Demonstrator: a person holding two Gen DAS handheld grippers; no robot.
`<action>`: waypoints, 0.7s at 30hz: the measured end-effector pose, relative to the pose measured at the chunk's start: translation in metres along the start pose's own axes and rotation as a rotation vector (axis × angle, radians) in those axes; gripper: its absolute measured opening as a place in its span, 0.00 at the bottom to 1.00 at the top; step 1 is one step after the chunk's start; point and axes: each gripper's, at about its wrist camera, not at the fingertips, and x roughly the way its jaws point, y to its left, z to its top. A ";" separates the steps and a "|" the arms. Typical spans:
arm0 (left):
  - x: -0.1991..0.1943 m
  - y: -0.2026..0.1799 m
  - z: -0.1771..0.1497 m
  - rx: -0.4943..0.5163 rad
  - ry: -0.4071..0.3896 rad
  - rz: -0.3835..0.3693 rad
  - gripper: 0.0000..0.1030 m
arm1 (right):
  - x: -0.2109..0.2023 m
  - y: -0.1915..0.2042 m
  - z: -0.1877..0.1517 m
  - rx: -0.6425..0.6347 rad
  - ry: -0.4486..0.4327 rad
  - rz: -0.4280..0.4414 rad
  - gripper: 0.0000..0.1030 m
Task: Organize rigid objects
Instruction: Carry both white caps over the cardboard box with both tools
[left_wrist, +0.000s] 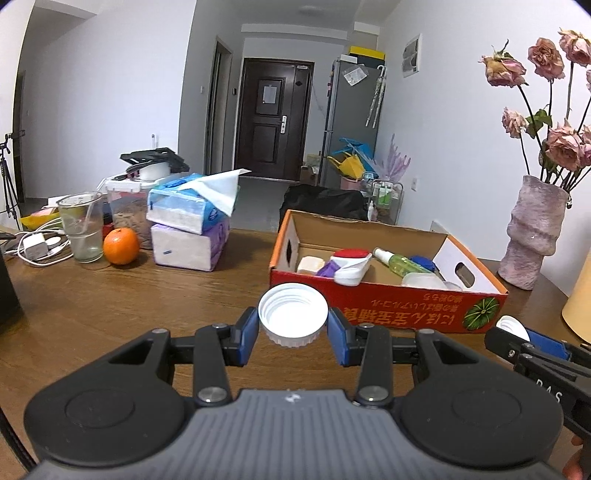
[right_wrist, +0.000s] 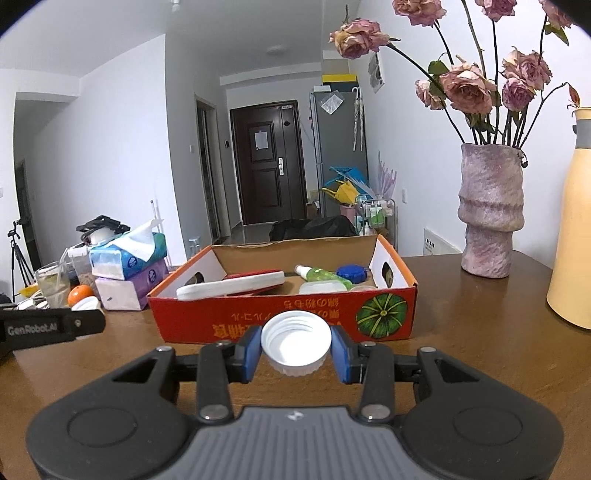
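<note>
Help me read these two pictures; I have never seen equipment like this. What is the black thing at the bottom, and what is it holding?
Each picture comes from a camera on a hand-held two-finger tool, looking along its fingers; a person carries one in each hand. The left tool grips a white ribbed plastic screw cap between blue pads; the right tool grips a second white cap. Ahead on the brown wooden table stands an open red cardboard box holding bottles and lids. Left of it lie tissue packs, an orange and a glass; right stands a pink vase of dried roses.
</note>
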 end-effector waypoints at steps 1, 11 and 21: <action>0.001 -0.002 0.001 0.000 -0.001 -0.002 0.40 | 0.001 -0.001 0.001 0.000 -0.003 0.000 0.38; 0.017 -0.024 0.010 -0.002 -0.012 -0.012 0.40 | 0.012 -0.010 0.010 0.000 -0.037 0.002 0.38; 0.041 -0.046 0.027 -0.003 -0.038 -0.025 0.40 | 0.033 -0.020 0.023 0.007 -0.052 0.008 0.38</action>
